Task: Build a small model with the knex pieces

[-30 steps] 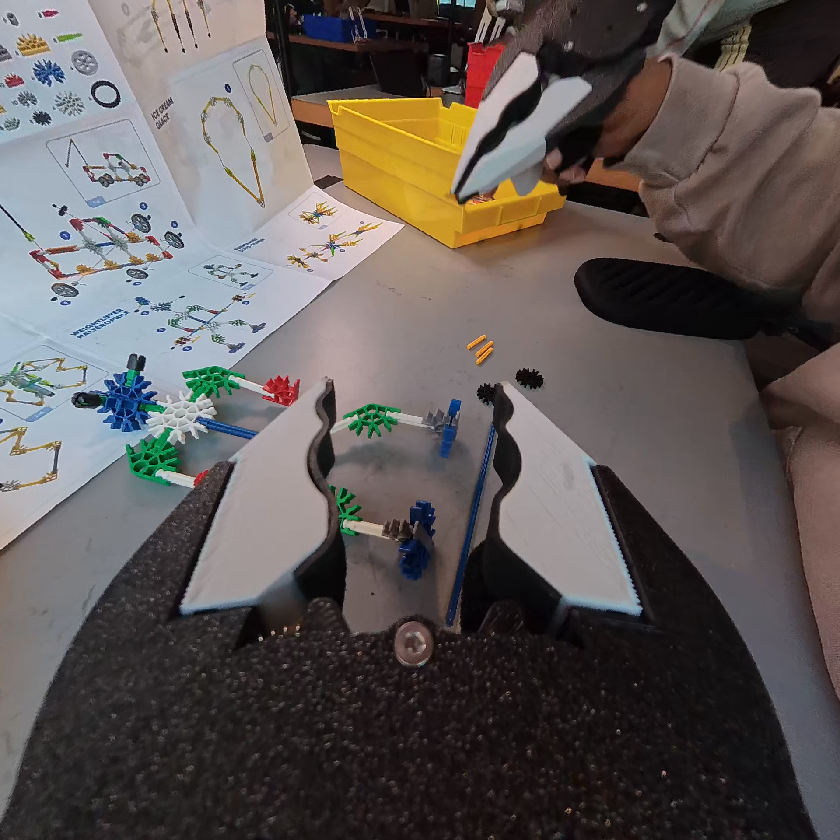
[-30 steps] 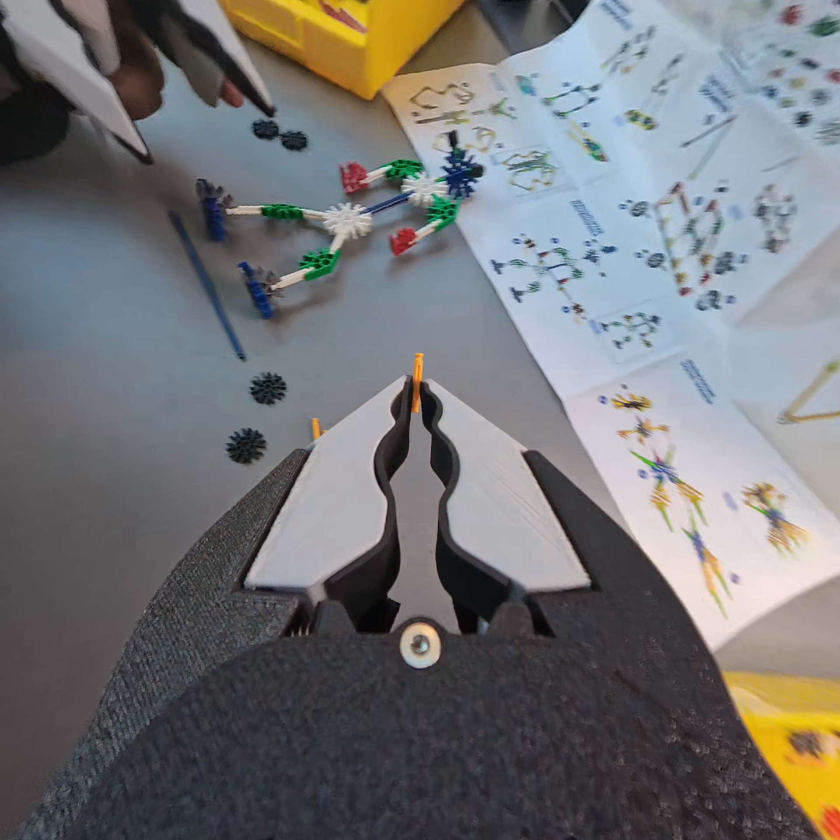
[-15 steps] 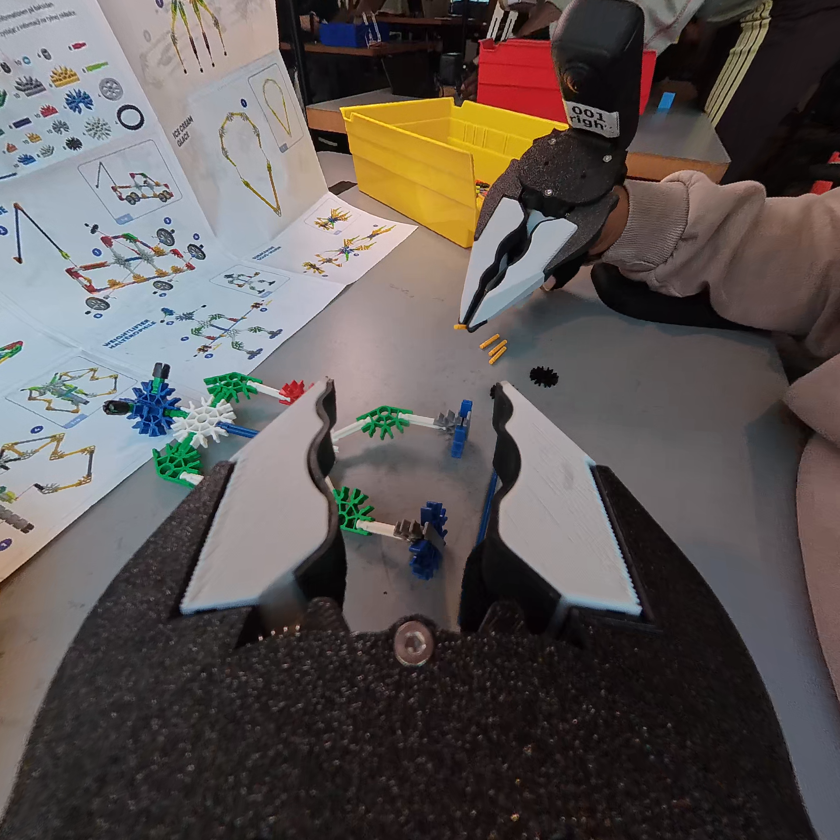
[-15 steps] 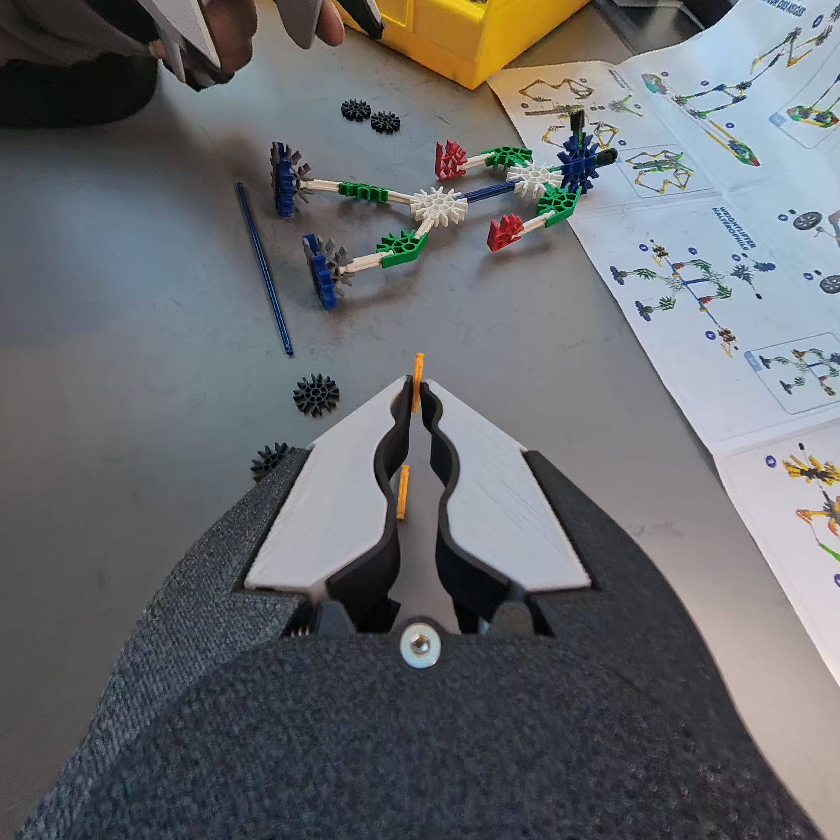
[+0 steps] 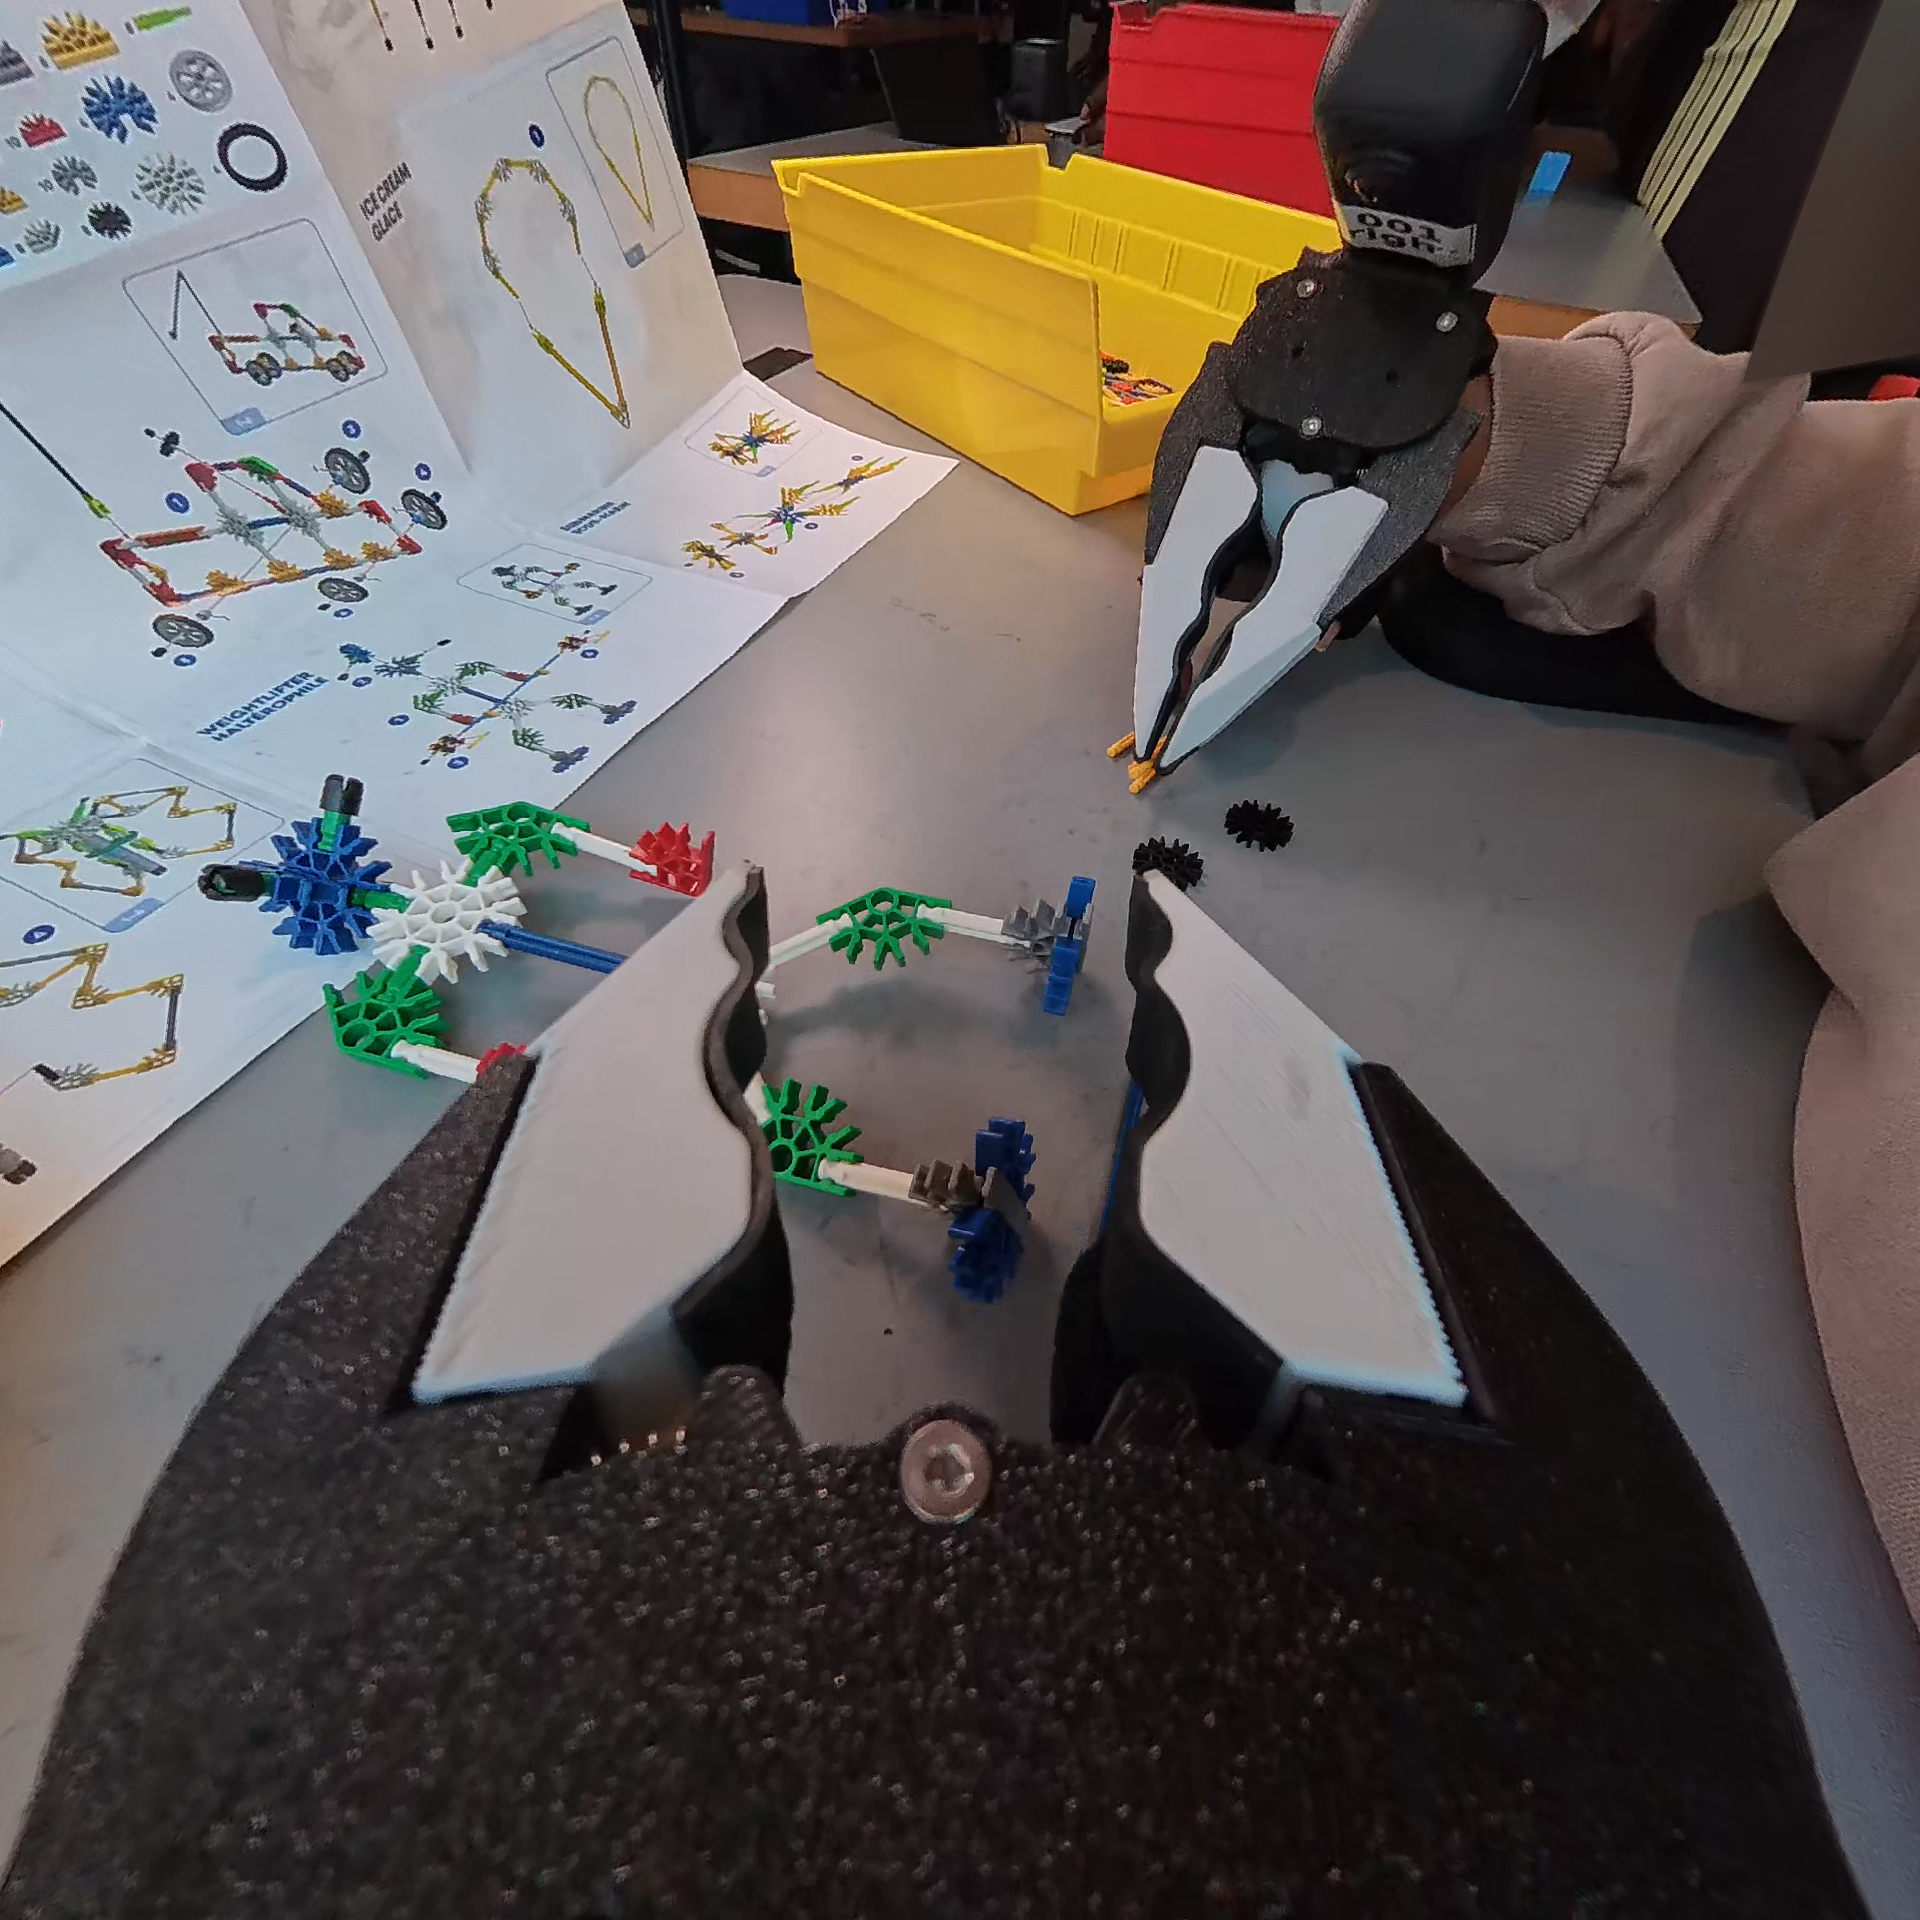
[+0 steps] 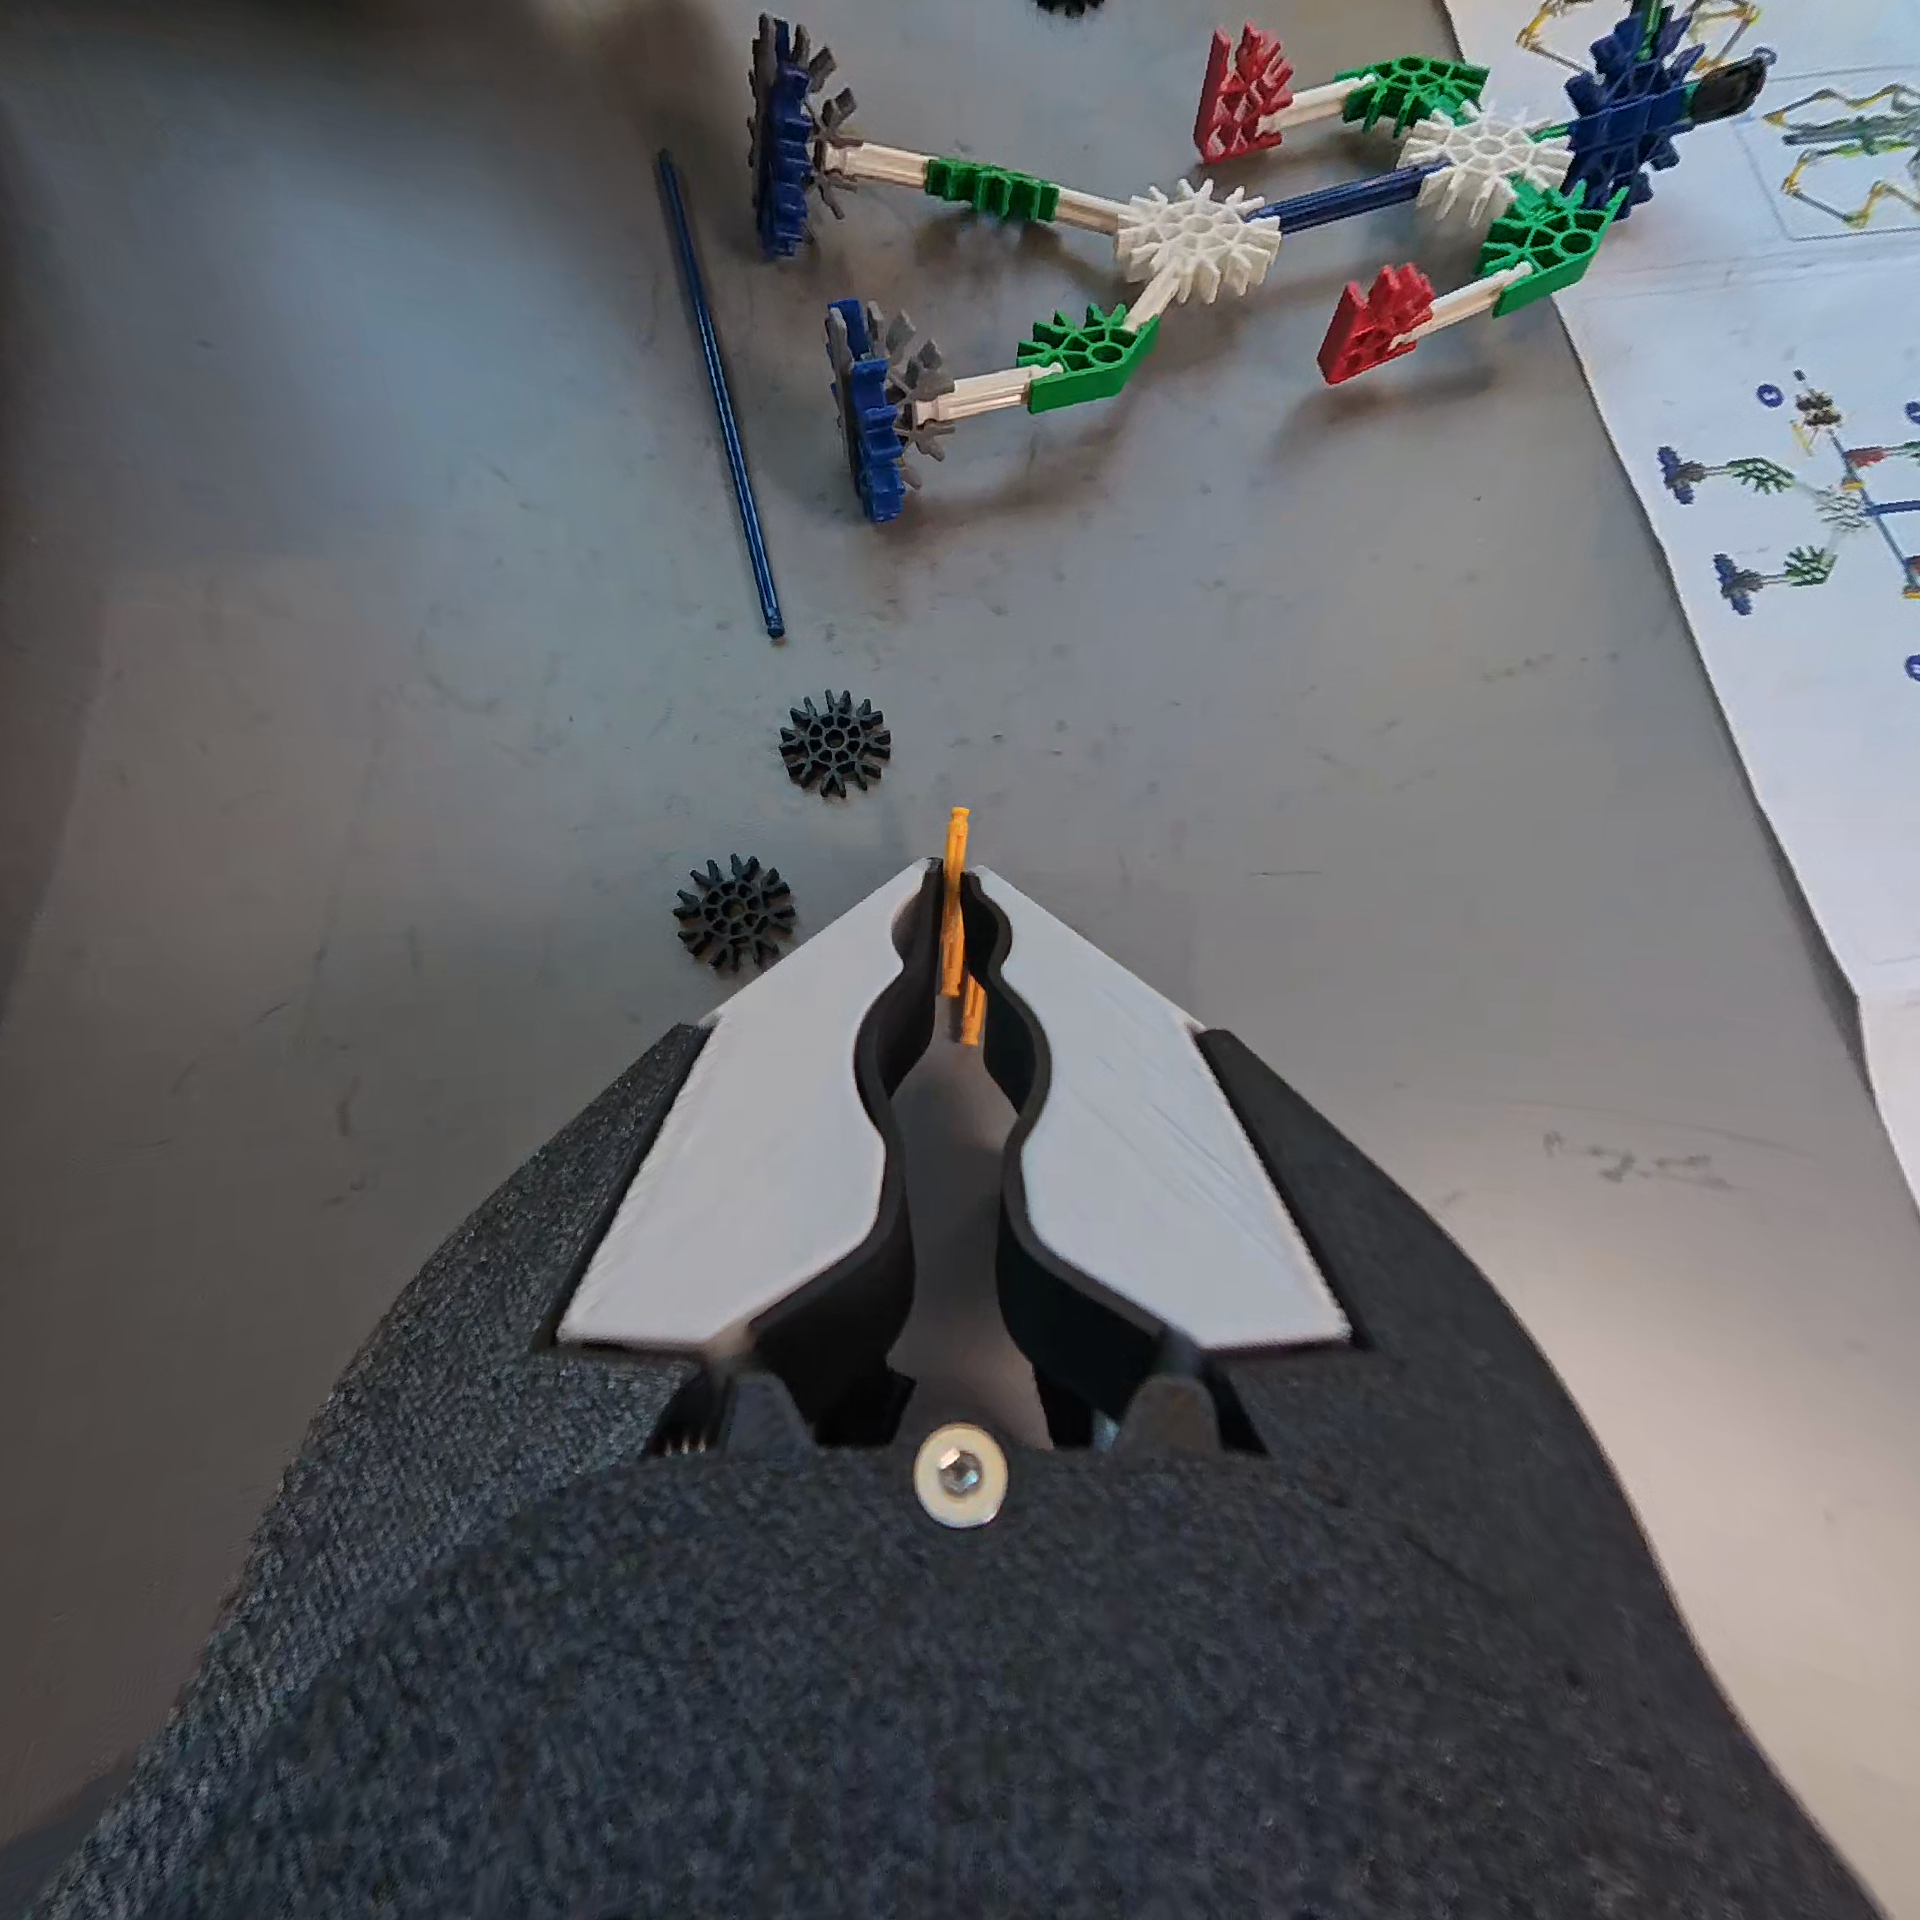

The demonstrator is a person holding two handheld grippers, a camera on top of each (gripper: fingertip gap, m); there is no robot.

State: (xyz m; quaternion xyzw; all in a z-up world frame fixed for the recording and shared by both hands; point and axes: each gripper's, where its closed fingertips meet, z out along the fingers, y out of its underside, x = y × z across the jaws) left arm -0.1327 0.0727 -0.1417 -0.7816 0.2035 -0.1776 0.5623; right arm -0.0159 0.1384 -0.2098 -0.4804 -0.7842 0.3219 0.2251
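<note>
My right gripper (image 6: 951,871) is shut on a short orange rod (image 6: 955,831), tips down at the grey table beside more loose orange rods (image 6: 972,1013). It shows in the left wrist view (image 5: 1155,756) too, touching down among orange rods (image 5: 1141,774). My left gripper (image 5: 940,894) is open and empty, hovering low over a model of green, white, blue and red connectors (image 5: 883,925). The model lies flat in the right wrist view (image 6: 1195,239). A thin blue rod (image 6: 719,395) lies beside it.
Two black gear-like connectors (image 6: 834,743) (image 6: 735,912) lie just left of my right gripper. A yellow bin (image 5: 997,301) with parts stands at the back, a red bin (image 5: 1205,94) behind it. Instruction sheets (image 5: 312,468) cover the left side. A person's sleeve (image 5: 1683,520) is at right. Across from one pair of fingers to the other is roughly 15 cm.
My right gripper, holding the orange rod, has come down from high in the air to the table by the loose orange rods. My left gripper has stayed open over the model.
</note>
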